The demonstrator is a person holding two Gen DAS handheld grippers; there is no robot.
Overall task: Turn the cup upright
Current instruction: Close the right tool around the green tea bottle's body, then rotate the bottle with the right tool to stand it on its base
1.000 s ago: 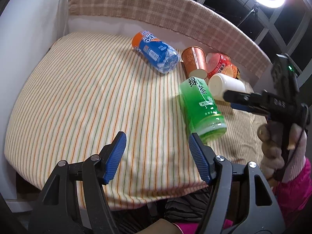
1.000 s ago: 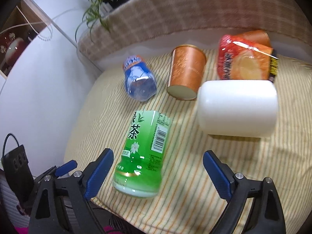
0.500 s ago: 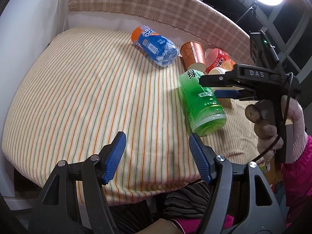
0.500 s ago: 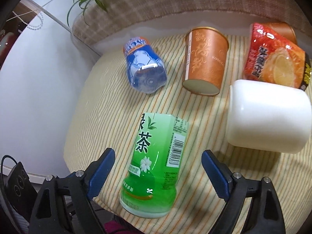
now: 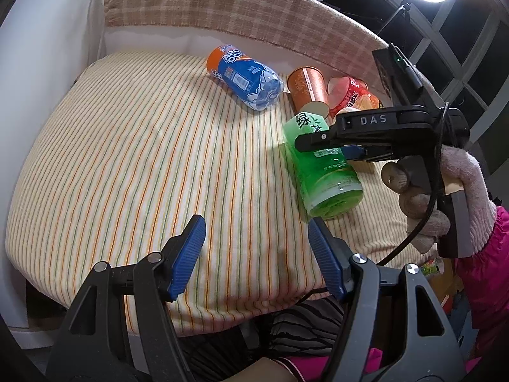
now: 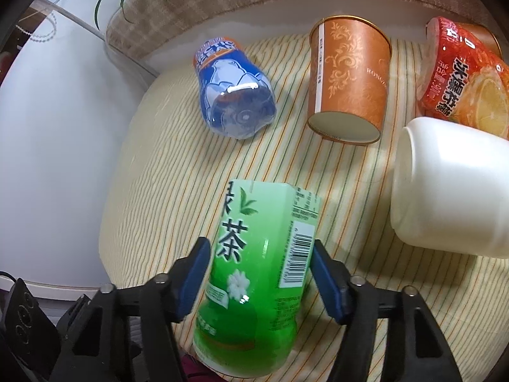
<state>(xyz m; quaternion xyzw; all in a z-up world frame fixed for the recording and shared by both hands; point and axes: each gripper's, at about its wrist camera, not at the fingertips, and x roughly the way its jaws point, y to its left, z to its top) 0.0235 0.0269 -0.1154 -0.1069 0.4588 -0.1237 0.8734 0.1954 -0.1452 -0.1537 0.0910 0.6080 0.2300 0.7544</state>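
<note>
- the left gripper (image 5: 256, 254) hung near the front edge of the striped cloth (image 5: 143, 146), its blue pads spread wide with nothing between them; it sat in much the same place as a second earlier and took no part in the work.
- the blue bottle (image 6: 233, 95) lay on its side toward the back, untouched, with the orange paper cup (image 6: 348, 79) just to its right, also on its side with its base toward the camera.
- the green tea cup (image 6: 257, 273), the one being dealt with, lay on its side near the front of the cloth, its base pointing at the person.
- the right gripper (image 6: 259, 277) had moved in over the last second: earlier its pads hovered wide and short of the green cup, and now they straddled its body, one pad on each flank. the left pad looked to be touching the label; whether the right pad had reached the wall i could not tell, so the grip was probably closing rather than firm.
- that meant the approach was done; by my judgement the squeeze, lift and turn onto the base were yet to come.
- the white cup (image 6: 445, 187) lay just right of the green one, with the red tea cup (image 6: 464, 76) behind it; both were close enough to be bumped when the green cup swung up.
</note>
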